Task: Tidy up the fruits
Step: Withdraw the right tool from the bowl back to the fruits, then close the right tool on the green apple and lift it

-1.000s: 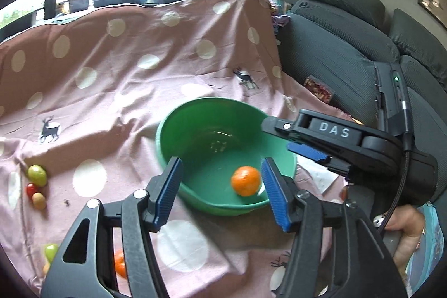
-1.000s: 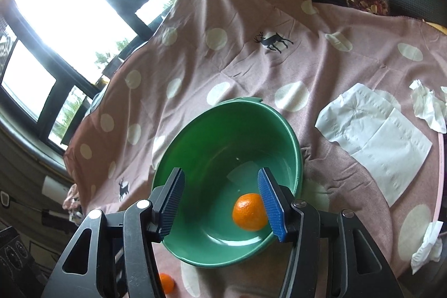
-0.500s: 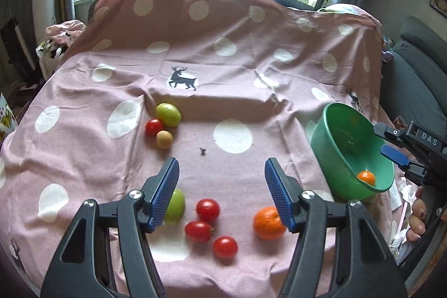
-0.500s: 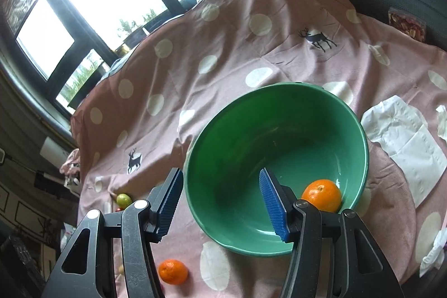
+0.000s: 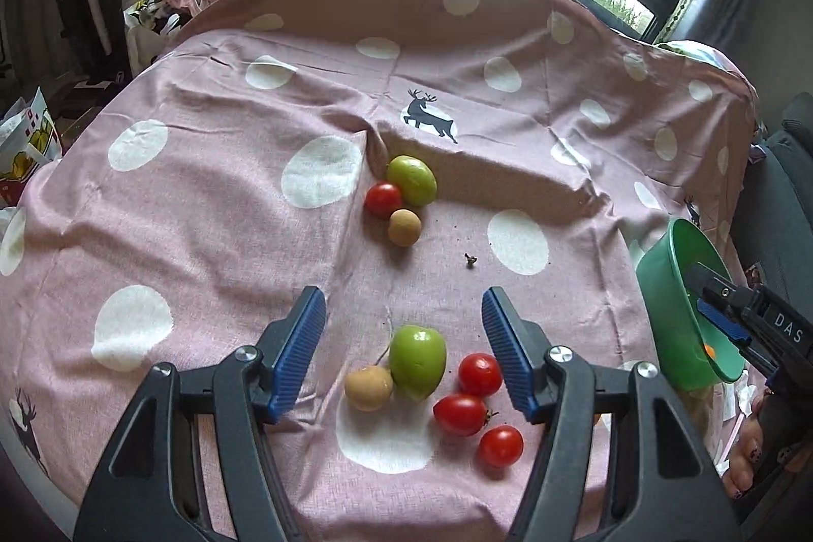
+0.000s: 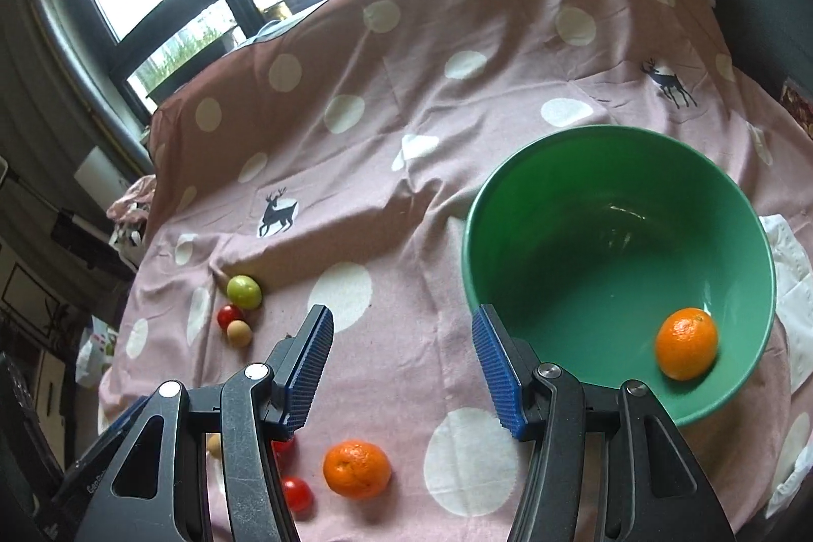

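Fruit partly hidden: in the right wrist view, a tomato point(image 6: 282, 446) and a tan fruit point(image 6: 214, 444) tucked behind the right gripper point(image 6: 402, 367) frame, only slivers showing; another tomato point(image 6: 297, 493) beside them in plain sight. Cut off at the right edge of the left wrist view: green bowl point(image 5: 660, 313), seen edge-on, crossed by the right gripper's fingers point(image 5: 721, 324), contents reduced to an orange speck. From the right wrist view, bowl point(image 6: 538, 206) holding a single orange point(image 6: 686, 343) against its near wall, nothing else inside. Second orange point(image 6: 357, 469) loose on the cloth point(image 6: 457, 135) near its front edge. Left gripper point(image 5: 404, 349) jaws apart after widening a little, gripping nothing, hung over a cluster at the front edge: green fruit point(image 5: 417, 361), tan fruit point(image 5: 369, 387), three tomatoes point(image 5: 480, 374). Farther toward the cloth's middle, a trio touching: green fruit point(image 5: 411, 180), tomato point(image 5: 383, 199), tan fruit point(image 5: 404, 227). Small dark speck point(image 5: 470, 259) nearby, too tiny to identify. Right gripper likewise parted, empty, over bare cloth just left of the bowl.
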Demonstrator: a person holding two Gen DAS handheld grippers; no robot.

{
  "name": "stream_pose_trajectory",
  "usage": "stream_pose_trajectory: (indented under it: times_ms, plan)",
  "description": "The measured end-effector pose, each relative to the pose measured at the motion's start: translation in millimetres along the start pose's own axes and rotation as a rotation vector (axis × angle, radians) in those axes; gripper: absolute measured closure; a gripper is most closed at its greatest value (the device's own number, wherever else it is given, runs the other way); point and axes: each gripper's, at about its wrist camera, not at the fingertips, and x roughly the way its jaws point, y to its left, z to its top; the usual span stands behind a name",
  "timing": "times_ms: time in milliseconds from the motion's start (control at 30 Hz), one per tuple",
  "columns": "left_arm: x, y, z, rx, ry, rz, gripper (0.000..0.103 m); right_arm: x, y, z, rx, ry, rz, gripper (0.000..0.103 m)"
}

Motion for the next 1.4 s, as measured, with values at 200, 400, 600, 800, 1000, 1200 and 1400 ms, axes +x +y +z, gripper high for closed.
stream_pose_trajectory:
  times_ms: [200,400,600,800,1000,1200,1400]
  plan:
    - [7,14,2,-0.064,0.040,0.024,0.039,15,20,-8,-0.060,0.052,0.002,0.045]
    - [3,30,5,-0.147,0.035,0.011,0.040,33,32,-17,-0.070,0.140,0.094,0.045]
    - [4,38,7,-0.190,0.052,-0.006,0.041,53,59,-32,-0.134,0.240,0.183,0.045]
    - [2,43,7,-0.213,0.044,-0.020,0.041,72,86,-46,-0.180,0.315,0.258,0.046]
    - [-1,50,8,-0.238,0.036,-0.031,0.046,89,105,-55,-0.201,0.384,0.322,0.056]
    - [0,50,8,-0.239,0.042,-0.039,0.047,101,119,-61,-0.244,0.416,0.295,0.062]
    - [1,47,8,-0.226,0.045,-0.039,0.048,106,120,-65,-0.240,0.426,0.307,0.067]
